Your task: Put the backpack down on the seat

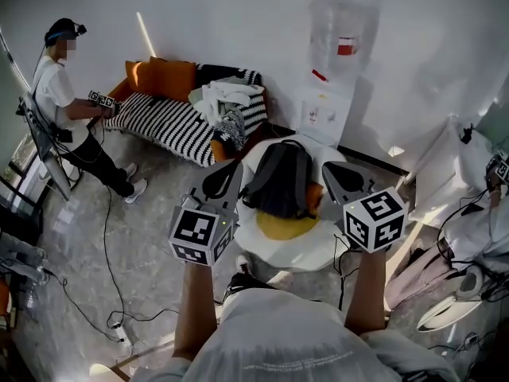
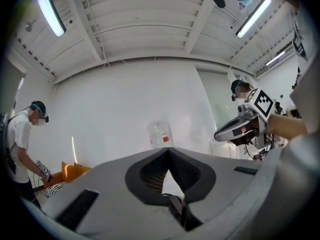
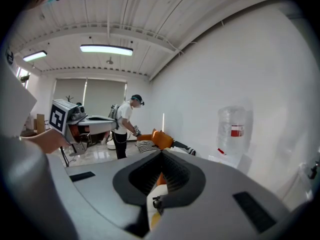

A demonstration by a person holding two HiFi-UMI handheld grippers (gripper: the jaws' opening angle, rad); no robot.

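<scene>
A dark grey backpack (image 1: 280, 180) hangs upright between my two grippers, just above a round white seat with a yellow centre (image 1: 286, 237). My left gripper (image 1: 236, 168) is at the backpack's left side, shut, with a dark strap (image 2: 177, 209) running down from its closed jaws. My right gripper (image 1: 328, 171) is at its right side, also shut, and a small black strap buckle (image 3: 157, 203) is pinched at its jaws. In the left gripper view the jaws (image 2: 169, 174) meet with no gap. The right gripper view shows the same (image 3: 161, 179), with the white seat below them.
A sofa with a striped cover, orange cushions and loose clothes (image 1: 171, 110) stands behind the seat. A water dispenser (image 1: 338, 62) is against the wall. Another person (image 1: 67, 102) stands at the far left. Cables (image 1: 111, 293) lie on the floor, and equipment (image 1: 469, 293) crowds the right.
</scene>
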